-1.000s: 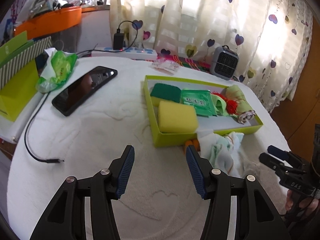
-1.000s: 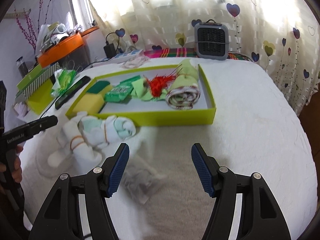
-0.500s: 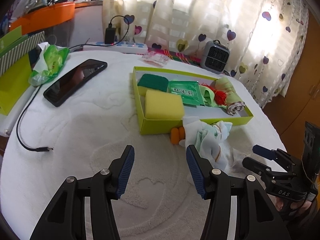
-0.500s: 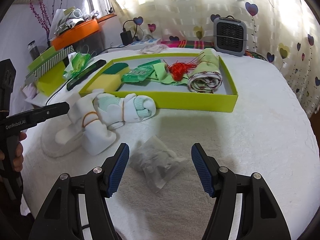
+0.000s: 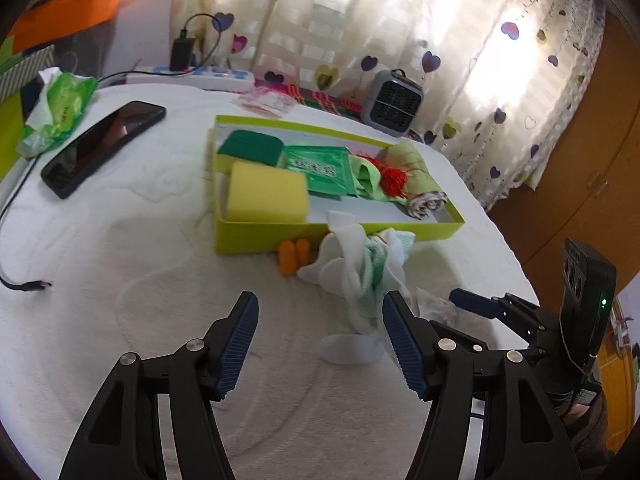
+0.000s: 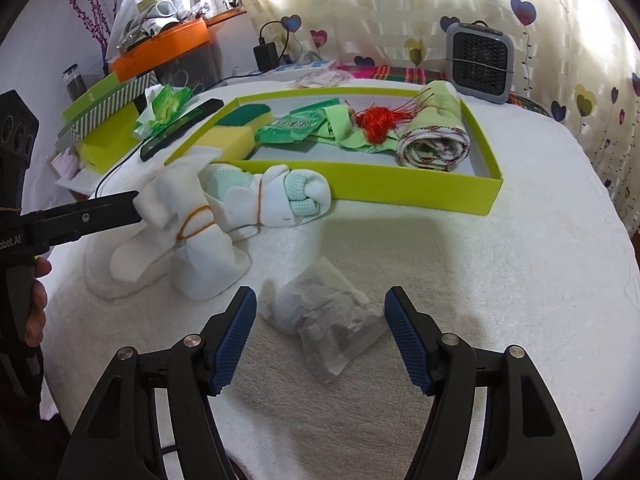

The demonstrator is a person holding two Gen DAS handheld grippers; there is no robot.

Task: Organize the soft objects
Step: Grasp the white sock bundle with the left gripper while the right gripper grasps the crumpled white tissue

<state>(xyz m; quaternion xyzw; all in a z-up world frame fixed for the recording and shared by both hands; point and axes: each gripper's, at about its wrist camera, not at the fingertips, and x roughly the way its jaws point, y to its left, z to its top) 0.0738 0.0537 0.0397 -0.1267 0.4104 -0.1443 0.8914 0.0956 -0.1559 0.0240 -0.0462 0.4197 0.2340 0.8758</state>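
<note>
A bundle of white and mint socks tied with rubber bands lies on the white cover, against the front wall of the lime green box. My left gripper is just short of it. Its jaws are opening, and only a white sock end lies between them, by the right finger. From the right wrist view one of its fingers touches the sock bundle. My right gripper is open around a grey translucent pouch, pads clear of it. The box holds sponges, a green packet, red thread and a rolled cloth.
Two orange earplugs lie at the box front. A black phone, a cable end and a green tissue pack sit to the left. A small grey heater and a power strip stand at the back.
My left gripper has closed in on the sock bundle and its jaws have spread wider. The grey pouch has come in between the right gripper's fingers.
</note>
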